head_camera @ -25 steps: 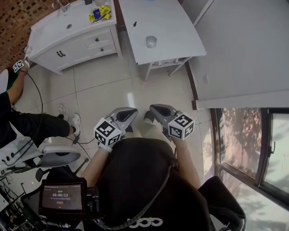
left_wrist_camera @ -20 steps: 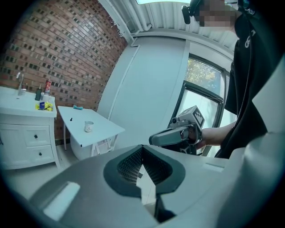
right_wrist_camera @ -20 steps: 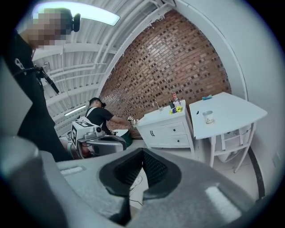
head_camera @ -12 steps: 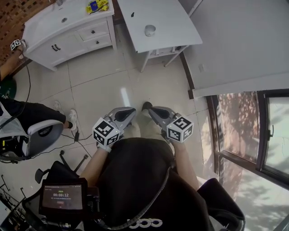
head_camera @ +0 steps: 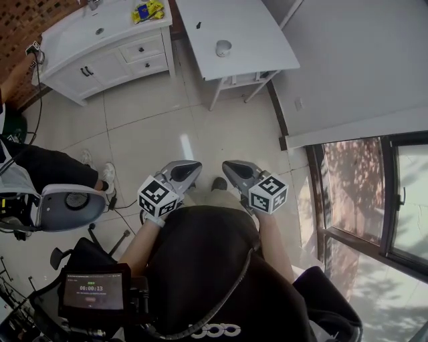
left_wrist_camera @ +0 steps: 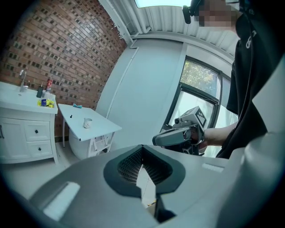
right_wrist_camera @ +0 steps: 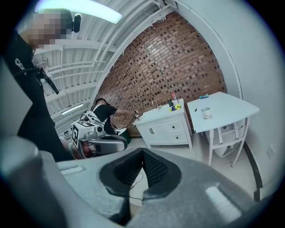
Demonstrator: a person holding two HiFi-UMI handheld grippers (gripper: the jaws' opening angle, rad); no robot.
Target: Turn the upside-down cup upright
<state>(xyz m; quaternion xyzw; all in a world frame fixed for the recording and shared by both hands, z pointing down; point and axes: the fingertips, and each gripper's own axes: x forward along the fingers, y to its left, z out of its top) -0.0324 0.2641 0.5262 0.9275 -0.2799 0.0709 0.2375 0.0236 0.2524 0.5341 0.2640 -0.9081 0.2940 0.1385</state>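
Nothing is judged done: the cup (head_camera: 223,47) is seen well ahead of the left gripper (head_camera: 188,167) and right gripper (head_camera: 233,167), both closed, empty.

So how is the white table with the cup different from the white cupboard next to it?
The white table stands on thin legs, open underneath; the white cupboard is a closed box with drawers and dark handles. The table holds a small pale cup; the cupboard top has a sink and yellow things. Both are white, side by side.
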